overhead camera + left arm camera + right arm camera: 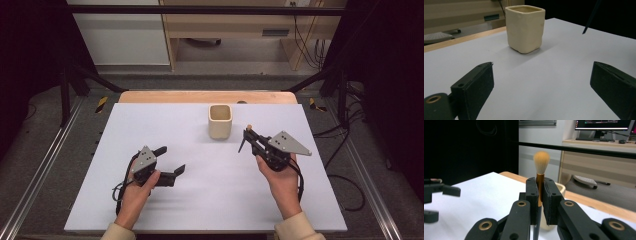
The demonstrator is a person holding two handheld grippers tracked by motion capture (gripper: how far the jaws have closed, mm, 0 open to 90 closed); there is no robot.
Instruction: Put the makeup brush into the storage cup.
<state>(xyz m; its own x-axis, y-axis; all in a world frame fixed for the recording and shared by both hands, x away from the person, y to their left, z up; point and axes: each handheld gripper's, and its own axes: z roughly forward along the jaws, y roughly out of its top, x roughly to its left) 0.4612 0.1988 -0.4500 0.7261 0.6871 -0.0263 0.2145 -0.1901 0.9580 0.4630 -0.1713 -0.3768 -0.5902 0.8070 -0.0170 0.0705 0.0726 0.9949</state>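
Observation:
A cream square cup (220, 121) stands upright at the back middle of the white board (150, 125); the cup (525, 28) rises straight ahead between my left gripper's jaws, well beyond them. My left gripper (171, 159) rests low on the board at front left, jaws wide apart and nothing between them (544, 72). My right gripper (248, 136) hangs above the board just right of the cup, shut on a make-up brush (539, 187). Its orange bristles (541, 162) point up and its dark handle (242, 146) points down. The handle's tip (590, 18) shows at upper right.
The board lies on a wooden table (200, 96). Metal rails (45, 165) and black frame posts (65, 85) flank it. Cables (345, 135) trail on the floor at right. A cabinet (225, 25) stands behind, and a monitor (604, 123) sits on a desk.

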